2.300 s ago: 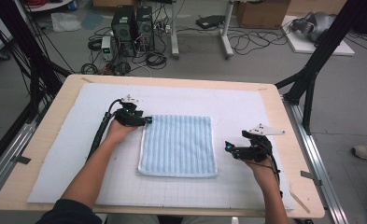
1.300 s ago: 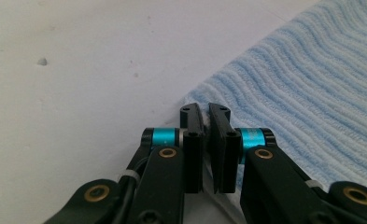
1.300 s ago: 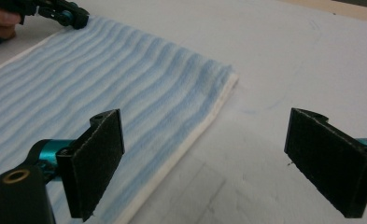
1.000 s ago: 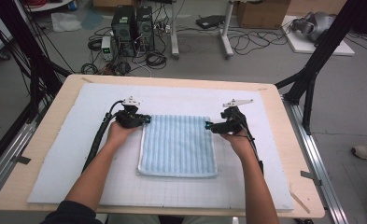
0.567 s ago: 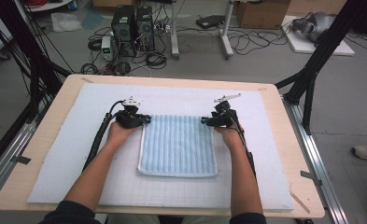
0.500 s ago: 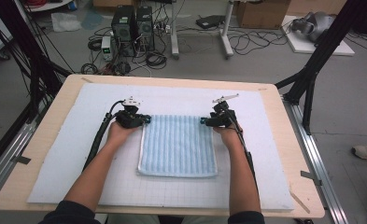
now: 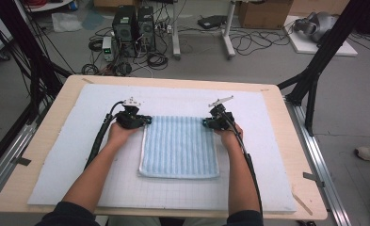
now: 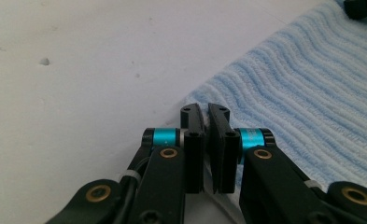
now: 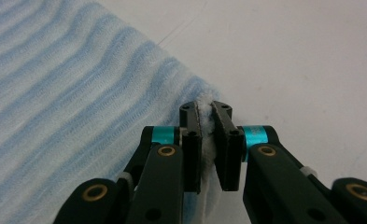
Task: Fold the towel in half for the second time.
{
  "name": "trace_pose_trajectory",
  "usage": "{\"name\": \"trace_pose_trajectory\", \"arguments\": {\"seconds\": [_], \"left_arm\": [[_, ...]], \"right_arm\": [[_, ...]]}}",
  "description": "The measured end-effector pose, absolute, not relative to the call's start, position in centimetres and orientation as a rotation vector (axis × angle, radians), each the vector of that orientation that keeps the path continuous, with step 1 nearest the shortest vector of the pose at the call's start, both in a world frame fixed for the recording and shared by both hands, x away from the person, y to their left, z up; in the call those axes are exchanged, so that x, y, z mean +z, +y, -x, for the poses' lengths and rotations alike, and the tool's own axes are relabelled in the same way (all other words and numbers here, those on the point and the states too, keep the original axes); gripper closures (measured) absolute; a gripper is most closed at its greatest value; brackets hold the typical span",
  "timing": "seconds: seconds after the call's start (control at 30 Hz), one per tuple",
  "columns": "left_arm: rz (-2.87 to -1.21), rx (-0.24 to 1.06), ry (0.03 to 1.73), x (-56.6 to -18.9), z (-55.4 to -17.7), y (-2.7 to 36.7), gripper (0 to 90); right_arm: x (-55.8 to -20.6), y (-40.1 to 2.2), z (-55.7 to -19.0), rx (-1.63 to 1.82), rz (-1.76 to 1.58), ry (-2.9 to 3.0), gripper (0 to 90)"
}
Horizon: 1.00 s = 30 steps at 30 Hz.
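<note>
The left gripper (image 7: 145, 119) was clamped on the far left corner of the blue towel (image 7: 180, 146), which lay flat on the white mat (image 7: 69, 155). The right gripper (image 7: 207, 122) had just closed its jaws on the far right corner. Both corners seemed secured; lifting or folding was not yet begun.

I see the table (image 7: 46, 141) from above, looking forward and down. My two gripper cameras look very closely along their jaws, each at one far corner of the blue striped towel (image 7: 179, 146), which all views share.
</note>
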<state>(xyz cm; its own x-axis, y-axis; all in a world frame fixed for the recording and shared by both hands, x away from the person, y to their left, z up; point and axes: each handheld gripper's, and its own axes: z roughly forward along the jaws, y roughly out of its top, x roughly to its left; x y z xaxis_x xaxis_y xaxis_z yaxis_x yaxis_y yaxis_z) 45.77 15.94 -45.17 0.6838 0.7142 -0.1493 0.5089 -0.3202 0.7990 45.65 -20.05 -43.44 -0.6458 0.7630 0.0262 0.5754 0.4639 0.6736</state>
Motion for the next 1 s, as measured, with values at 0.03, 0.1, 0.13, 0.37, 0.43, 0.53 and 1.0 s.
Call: {"name": "trace_pose_trajectory", "arguments": {"seconds": [0.03,0.1,0.13,0.37,0.43,0.53,1.0], "left_arm": [[-1.991,0.291,0.946,-45.1,-45.8,16.0,84.7],[-1.965,0.305,0.948,-44.8,-45.8,16.0,84.8],[-1.942,0.316,0.945,-44.6,-45.8,16.0,84.8],[-1.825,0.343,0.921,-43.2,-45.8,16.9,84.8],[-1.828,0.326,0.92,-43.1,-45.7,17.0,84.6],[-1.806,0.315,0.916,-42.8,-45.4,17.2,84.3],[-1.781,0.306,0.847,-41.1,-42.8,17.6,84.1]], "right_arm": [[-43.4,-20.0,-45.6,0.962,-1.142,2.431,83.1],[-43.2,-20.0,-45.7,0.964,-1.138,2.411,83.0],[-43.0,-20.0,-45.7,0.97,-1.141,2.402,83.1],[-42.0,-20.1,-45.8,1.038,-1.148,2.288,83.0],[-42.0,-20.1,-45.7,1.041,-1.145,2.29,82.9],[-41.6,-20.1,-45.3,1.076,-1.133,2.274,82.9],[-40.2,-21.2,-42.8,1.197,-1.102,2.256,82.7]]}}
